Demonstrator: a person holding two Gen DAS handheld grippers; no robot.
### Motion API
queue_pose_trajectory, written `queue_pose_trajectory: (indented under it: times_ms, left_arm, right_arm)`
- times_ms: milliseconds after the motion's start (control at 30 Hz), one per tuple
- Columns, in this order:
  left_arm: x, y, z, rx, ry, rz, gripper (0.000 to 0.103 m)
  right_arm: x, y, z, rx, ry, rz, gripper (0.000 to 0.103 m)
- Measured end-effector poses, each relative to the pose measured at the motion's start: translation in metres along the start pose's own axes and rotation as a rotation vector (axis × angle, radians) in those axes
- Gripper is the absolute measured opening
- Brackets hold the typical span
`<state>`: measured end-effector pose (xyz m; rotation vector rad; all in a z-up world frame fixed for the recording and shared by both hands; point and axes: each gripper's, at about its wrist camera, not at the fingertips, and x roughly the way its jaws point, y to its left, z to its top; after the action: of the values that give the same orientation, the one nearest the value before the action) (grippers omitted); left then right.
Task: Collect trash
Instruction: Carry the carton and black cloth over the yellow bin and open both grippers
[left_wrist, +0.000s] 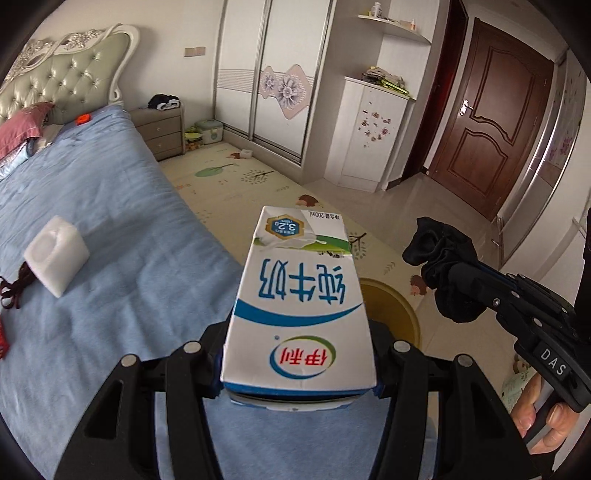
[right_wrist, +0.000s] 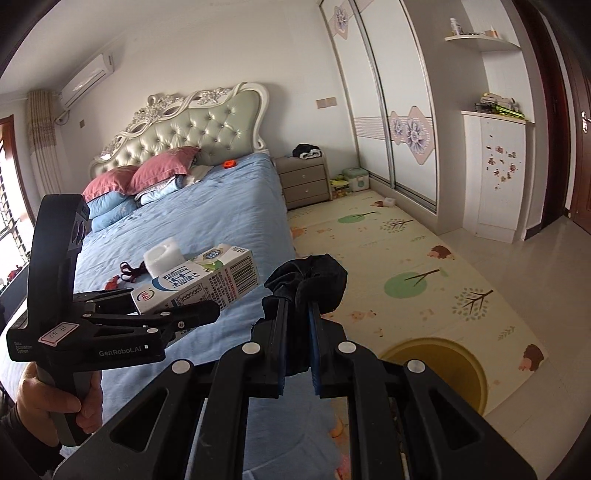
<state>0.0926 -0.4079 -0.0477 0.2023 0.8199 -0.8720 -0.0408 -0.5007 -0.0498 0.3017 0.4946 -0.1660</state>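
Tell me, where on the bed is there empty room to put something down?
The blue bed is bare across its middle, between the pink pillows near the headboard and the white foam block. It also looks bare along the edge by the play mat. It is crowded around the foam block, where a dark red cord lies.

A milk carton (left_wrist: 299, 314) carries the blue characters 纯牛奶, the red-and-green logo 伊利, a hexagonal badge reading "3.2g" and, along its far edge, "净含量:200mL", all upside down in the left wrist view. In the same view the right tongs (left_wrist: 448, 271) bear a white-lettered "DAS" on the black housing. In the right wrist view the left tongs (right_wrist: 207, 314) show "GenRobot.AI" and "Data Acquisition System" on the body; a handwritten sticker beside them is illegible, as is the carton's barcode side.
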Motion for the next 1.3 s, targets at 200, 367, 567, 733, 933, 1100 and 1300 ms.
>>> queue_pose_trajectory:
  times_ms: [200,367,567,733,933,1100,1300]
  left_arm:
    - [0.056,-0.042,0.009,0.041,0.101,-0.098,0.055]
    - [0.104,-0.067,0.012,0.053,0.189,-0.145,0.055]
    - [0.157,-0.084,0.011,0.034,0.301,-0.180,0.055]
    - [0.198,-0.088,0.020,0.016,0.386,-0.172,0.055]
    - [0.243,-0.095,0.032,0.005,0.462,-0.167,0.055]
    - [0.265,-0.093,0.027,-0.020,0.498,-0.170,0.055]
    - [0.274,-0.090,0.027,-0.047,0.513,-0.202,0.075]
  right_arm:
    - [-0.004,-0.051,-0.010,0.048,0.016,-0.083,0.011]
    - [0.005,-0.088,-0.023,0.080,0.053,-0.140,0.011]
    - [0.028,-0.127,-0.041,0.120,0.121,-0.169,0.011]
    - [0.051,-0.156,-0.054,0.148,0.185,-0.193,0.011]
    - [0.074,-0.189,-0.068,0.190,0.252,-0.218,0.011]
    - [0.083,-0.198,-0.074,0.194,0.285,-0.234,0.011]
    - [0.090,-0.204,-0.079,0.200,0.301,-0.242,0.033]
